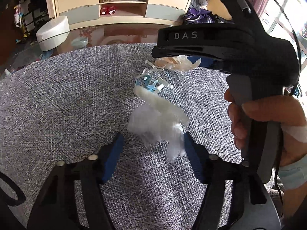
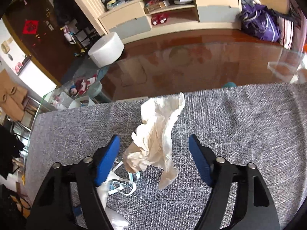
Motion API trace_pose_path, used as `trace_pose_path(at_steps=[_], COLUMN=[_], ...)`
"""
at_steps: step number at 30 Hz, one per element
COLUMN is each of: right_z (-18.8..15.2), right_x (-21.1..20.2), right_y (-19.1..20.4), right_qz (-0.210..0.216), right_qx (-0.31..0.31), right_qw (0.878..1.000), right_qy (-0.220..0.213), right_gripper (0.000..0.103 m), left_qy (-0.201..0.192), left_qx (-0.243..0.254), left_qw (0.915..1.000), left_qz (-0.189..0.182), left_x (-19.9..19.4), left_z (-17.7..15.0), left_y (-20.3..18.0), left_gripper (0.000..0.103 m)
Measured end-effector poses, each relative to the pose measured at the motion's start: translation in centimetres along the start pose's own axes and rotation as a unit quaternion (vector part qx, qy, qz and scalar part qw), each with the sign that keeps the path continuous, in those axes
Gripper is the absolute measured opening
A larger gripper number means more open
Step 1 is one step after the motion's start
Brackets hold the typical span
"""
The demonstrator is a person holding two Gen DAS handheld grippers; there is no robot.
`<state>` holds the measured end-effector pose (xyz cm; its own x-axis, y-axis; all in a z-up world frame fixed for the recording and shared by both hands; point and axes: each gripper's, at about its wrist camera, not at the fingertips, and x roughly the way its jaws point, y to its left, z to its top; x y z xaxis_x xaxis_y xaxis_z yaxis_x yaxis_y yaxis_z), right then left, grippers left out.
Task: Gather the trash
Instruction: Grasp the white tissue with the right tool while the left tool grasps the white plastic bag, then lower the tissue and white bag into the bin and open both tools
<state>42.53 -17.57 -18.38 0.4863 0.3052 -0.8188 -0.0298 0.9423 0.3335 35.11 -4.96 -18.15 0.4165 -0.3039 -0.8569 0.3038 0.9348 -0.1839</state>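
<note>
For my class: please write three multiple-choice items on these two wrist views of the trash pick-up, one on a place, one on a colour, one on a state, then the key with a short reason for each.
1. Where does the crumpled cream paper lie?
A. on the grey woven cloth
B. inside the cabinet
C. on the wooden floor

2. What colour are the pads of the right gripper?
A. red
B. blue
C. yellow

3. How does the left gripper stand to the white fluffy wad?
A. clamped shut on it
B. open, wad between its fingertips
C. far off, wad out of view

Key: 1 A, the grey woven cloth lies under it. 2 B, both pads show blue. 3 B, a clear gap stays at one pad.
</note>
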Motion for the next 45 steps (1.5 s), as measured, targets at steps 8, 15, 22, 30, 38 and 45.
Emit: trace_pose_path(at_steps=[8,15,22,30,38,45], right_z=[-1.8,-5.1,-8.2,-12.0,-18.2,-25.3], right_x=[-1.5,-5.2,-11.1,-18.9,-23.7,-24.0], right_y=[-1.0,-1.2,-1.2,0.6,2.4,2.6], right_qz=[0.007,0.009,0.009,0.001,-0.002,0.006], right_qx=[-0.017,-0.036,-0.04,-0.07,-0.098,-0.1], right_qw=[1.0,0.999,0.999,0.997,0.994,0.995], right_qy=[0.013,0.021,-0.004,-0.038,-0.049,-0.025], right_gripper=[0.021,0.017,0.017,0.017,0.017,0.018], left_qy=[-0.001,-0.02,-0.042,-0.08,-0.093,-0.073], left_qx=[0.01,0.03,0.031,0.016,0.013,0.011], left_qw=[0.9999,0.9993,0.9986,0.9962,0.995,0.9969], left_qz=[-0.009,-0.014,0.002,0.033,0.032,0.027], left_x=[-0.9,-3.7,-7.9,-14.9,-19.2,-19.8], left_z=[-0.9,-2.3,-4.1,-7.6,-12.9,-19.8], left_y=[-0.8,-2.1,-2.3,-3.3,-4.2,-4.2], left_gripper=[0.016,0.004,0.003,0.003,0.004,0.004])
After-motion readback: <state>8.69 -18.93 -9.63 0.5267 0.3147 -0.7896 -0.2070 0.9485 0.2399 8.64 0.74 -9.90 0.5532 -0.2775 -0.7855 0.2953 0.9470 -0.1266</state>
